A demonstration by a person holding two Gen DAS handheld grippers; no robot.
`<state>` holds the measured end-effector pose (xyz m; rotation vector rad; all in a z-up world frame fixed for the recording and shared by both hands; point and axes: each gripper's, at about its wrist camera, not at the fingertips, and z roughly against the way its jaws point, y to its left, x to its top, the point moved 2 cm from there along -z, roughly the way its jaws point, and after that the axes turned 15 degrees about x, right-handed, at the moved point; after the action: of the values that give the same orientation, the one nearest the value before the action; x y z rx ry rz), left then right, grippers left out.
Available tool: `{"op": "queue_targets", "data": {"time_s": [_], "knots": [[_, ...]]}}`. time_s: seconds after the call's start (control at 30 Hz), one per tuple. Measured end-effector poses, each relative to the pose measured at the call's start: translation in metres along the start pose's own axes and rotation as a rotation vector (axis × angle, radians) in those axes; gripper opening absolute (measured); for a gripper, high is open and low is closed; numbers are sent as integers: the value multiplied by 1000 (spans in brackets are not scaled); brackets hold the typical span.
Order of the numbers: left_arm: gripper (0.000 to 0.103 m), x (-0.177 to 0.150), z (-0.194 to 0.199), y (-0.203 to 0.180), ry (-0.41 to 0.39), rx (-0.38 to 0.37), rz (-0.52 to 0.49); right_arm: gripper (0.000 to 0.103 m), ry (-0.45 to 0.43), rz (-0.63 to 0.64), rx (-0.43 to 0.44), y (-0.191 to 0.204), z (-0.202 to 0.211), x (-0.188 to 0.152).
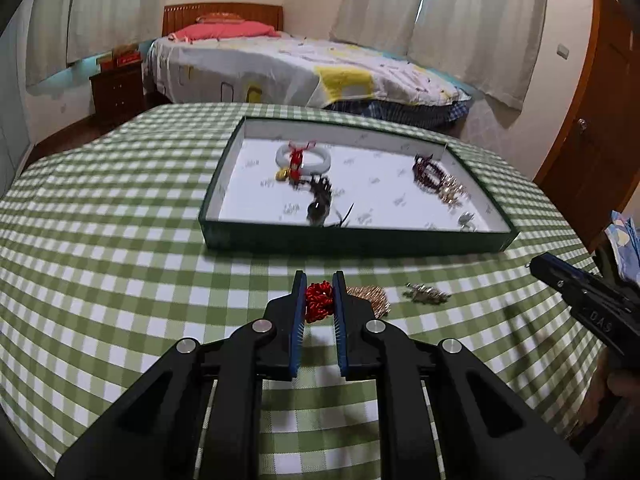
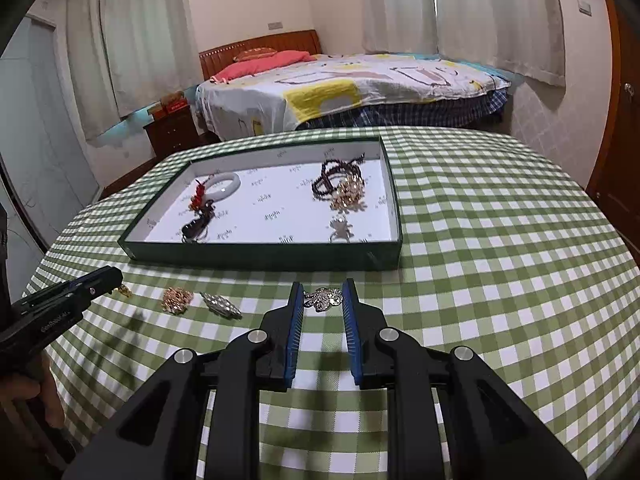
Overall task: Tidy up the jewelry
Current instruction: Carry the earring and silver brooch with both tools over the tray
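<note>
My left gripper [image 1: 319, 280] is shut on a red knotted ornament [image 1: 319, 300], held just above the green checked tablecloth [image 1: 120, 220]. Behind it lie a gold brooch [image 1: 370, 298] and a silver brooch [image 1: 426, 293]. In the right wrist view my right gripper [image 2: 323, 286] is shut on a silver flower brooch [image 2: 324, 299] low over the cloth. The left gripper [image 2: 114, 274] shows at the left edge with a small gold bit [image 2: 125, 291] at its tip. Beyond both grippers stands the green tray [image 1: 352, 240] with a white floor.
In the tray [image 2: 260, 254] lie a white bangle [image 2: 226, 184] with a red knot, a dark piece [image 2: 194, 230], dark beads [image 2: 336, 178], a gold piece [image 2: 348, 196] and a silver piece [image 2: 340, 230]. A bed [image 2: 360, 84] stands beyond the table. A hand [image 2: 24, 396] is at lower left.
</note>
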<state>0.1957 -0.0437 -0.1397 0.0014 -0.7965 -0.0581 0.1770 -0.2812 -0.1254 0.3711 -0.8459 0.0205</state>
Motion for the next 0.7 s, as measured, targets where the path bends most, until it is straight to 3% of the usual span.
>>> {"op": "queue_targets", "data": {"time_s": [0.43, 0.7], "knots": [[13, 63, 45, -7, -172, -54, 2, 21, -127, 72, 50, 28, 23, 57], [13, 110, 35, -21, -248, -70, -10, 21, -194, 137, 83, 46, 8, 104]]}}
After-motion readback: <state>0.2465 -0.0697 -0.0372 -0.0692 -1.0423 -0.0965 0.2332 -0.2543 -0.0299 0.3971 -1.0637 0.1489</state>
